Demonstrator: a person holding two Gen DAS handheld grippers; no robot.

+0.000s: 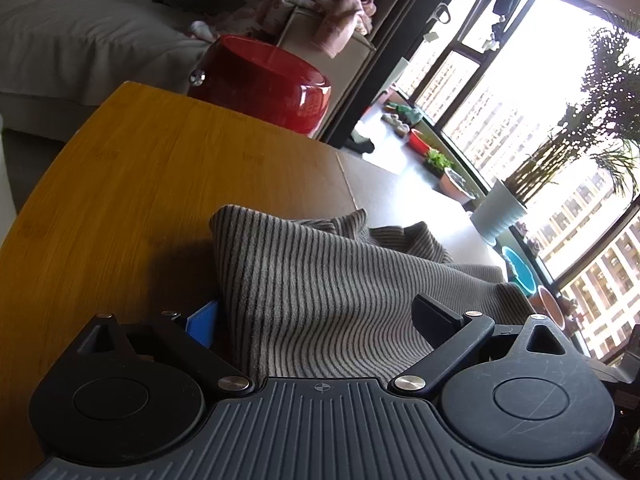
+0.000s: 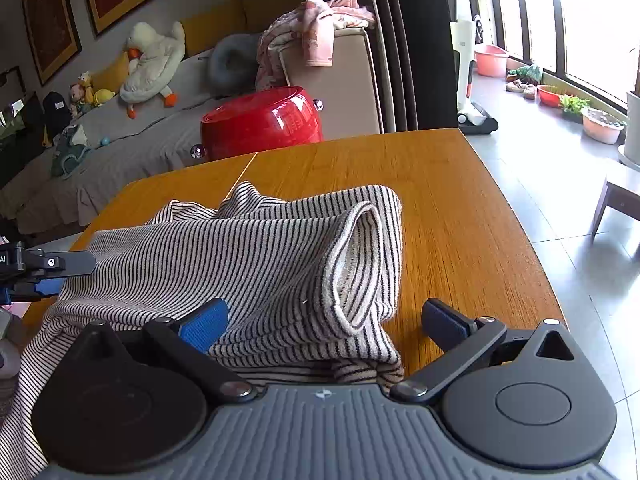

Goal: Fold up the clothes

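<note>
Striped garment (image 2: 256, 264) bunched on wooden desk (image 2: 460, 208), mid-fold, not flat yet; sleeve rolled over on top with cuff opening (image 2: 360, 272) facing right wrist view, likely flipped inward to narrow the shape

Right gripper (image 2: 324, 320) fingers spread wide, nothing pinched; blue pad (image 2: 204, 324) resting on or just above cloth, other finger (image 2: 444, 320) over bare desk just beside garment edge; straddling folded sleeve edge, probably lined up for next grab or just let go, cannot tell which

Left gripper (image 1: 316, 318) also wide open, cloth draped up between fingers but pads not pressing on it; blue pad (image 1: 202, 322) at cloth's left edge, dark finger (image 1: 434, 314) over fabric; same gripper visible at left edge of right wrist view, at far side of garment (image 2: 48, 268); positioned opposite the right one, so likely meant to take the two sides of the same piece together

Cloth humped and raised in left wrist view, ridge standing up from desk, so fold loose, needs smoothing

Background only: red round stool (image 2: 260, 124) beyond desk, sofa (image 2: 140, 132) with pink clothes (image 2: 320, 28) over armrest, possibly more laundry waiting
</note>
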